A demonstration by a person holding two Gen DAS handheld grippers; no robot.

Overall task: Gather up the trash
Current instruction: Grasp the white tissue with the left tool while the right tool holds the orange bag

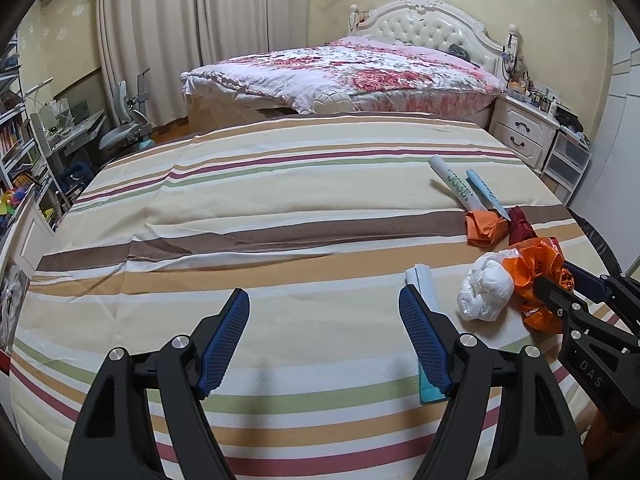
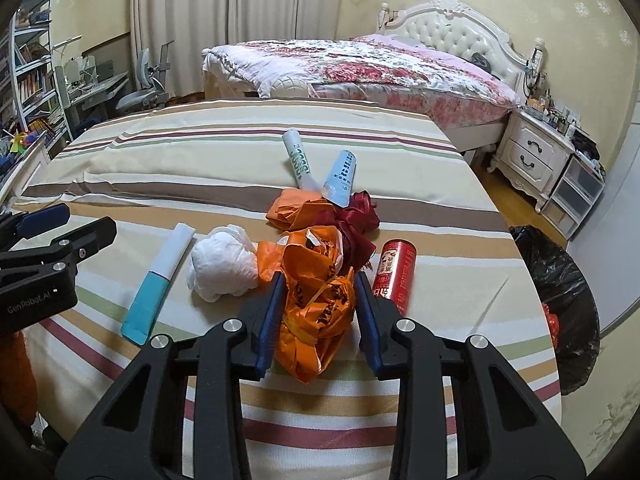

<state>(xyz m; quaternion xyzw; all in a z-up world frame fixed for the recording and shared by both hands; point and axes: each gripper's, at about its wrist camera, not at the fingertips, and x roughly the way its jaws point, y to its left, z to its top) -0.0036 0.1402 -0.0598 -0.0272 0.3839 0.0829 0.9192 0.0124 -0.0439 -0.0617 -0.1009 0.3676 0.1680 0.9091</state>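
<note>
My right gripper [image 2: 319,280] is shut on a crumpled orange plastic bag [image 2: 316,312] lying on the striped tablecloth [image 2: 180,148], its blue pads pressing both sides. In the left wrist view the same gripper [image 1: 554,274] and bag [image 1: 528,268] sit at the right edge. Beside the bag lie a white crumpled wad [image 2: 222,266], a teal and white tube [image 2: 158,284] and a red can [image 2: 394,276]. Behind them are an orange paper wad [image 2: 296,210], a dark red scrap [image 2: 360,216], a white tube [image 2: 298,160] and a light blue packet [image 2: 340,178]. My left gripper [image 1: 324,300] hovers open over bare cloth, holding nothing.
A bin lined with a black bag [image 2: 560,280] stands on the floor just past the table's right edge. Beyond the table are a bed [image 2: 380,68], a white nightstand [image 2: 528,156], and a desk with a chair [image 2: 140,96] at the left.
</note>
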